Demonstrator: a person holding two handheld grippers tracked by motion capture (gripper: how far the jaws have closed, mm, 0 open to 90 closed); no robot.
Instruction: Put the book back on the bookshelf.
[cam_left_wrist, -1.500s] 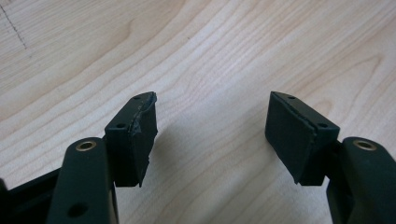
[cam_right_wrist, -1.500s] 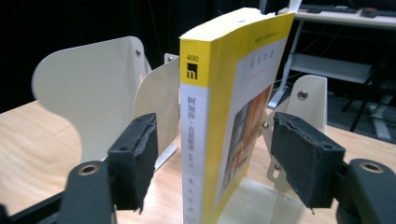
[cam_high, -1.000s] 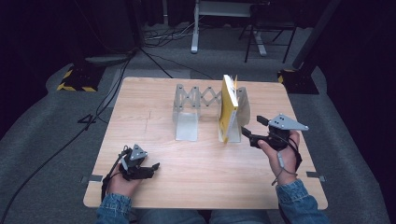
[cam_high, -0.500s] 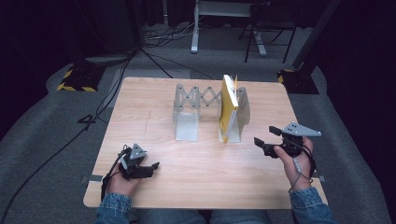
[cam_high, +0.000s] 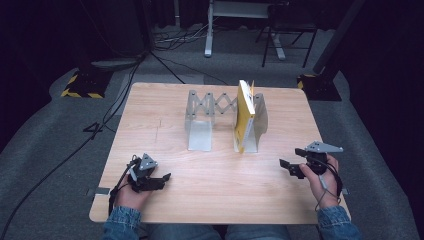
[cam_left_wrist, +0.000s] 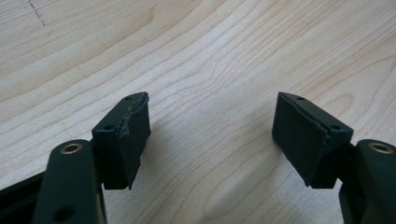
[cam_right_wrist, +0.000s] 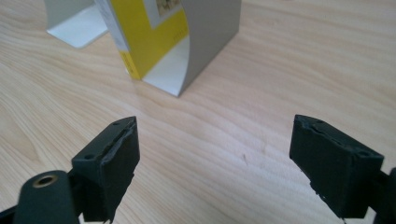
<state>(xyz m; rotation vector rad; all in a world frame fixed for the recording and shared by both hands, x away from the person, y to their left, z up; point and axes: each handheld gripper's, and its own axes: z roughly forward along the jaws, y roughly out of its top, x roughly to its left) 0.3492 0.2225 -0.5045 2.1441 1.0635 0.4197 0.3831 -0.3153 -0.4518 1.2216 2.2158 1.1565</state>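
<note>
A yellow book (cam_high: 244, 114) stands upright against the right end plate of a grey expanding book rack (cam_high: 210, 112) in the middle of the wooden table (cam_high: 210, 200). In the right gripper view the book (cam_right_wrist: 149, 37) and the rack's grey end plate (cam_right_wrist: 210, 32) lie ahead, apart from the jaws. My right gripper (cam_high: 290, 165) is near the table's right front, open and empty (cam_right_wrist: 215, 154). At the left front rests my left gripper (cam_high: 162, 181), open over bare wood (cam_left_wrist: 210, 126) with nothing between its pads.
The rack's left end plate (cam_high: 199, 131) stands with nothing against it. Beyond the table are dark floor, cables (cam_high: 165, 55), a yellow-black striped block (cam_high: 80, 90) and stand legs (cam_high: 280, 45).
My right gripper has pulled back from the book toward the right front of the table and stands apart from it. The left gripper has stayed put.
</note>
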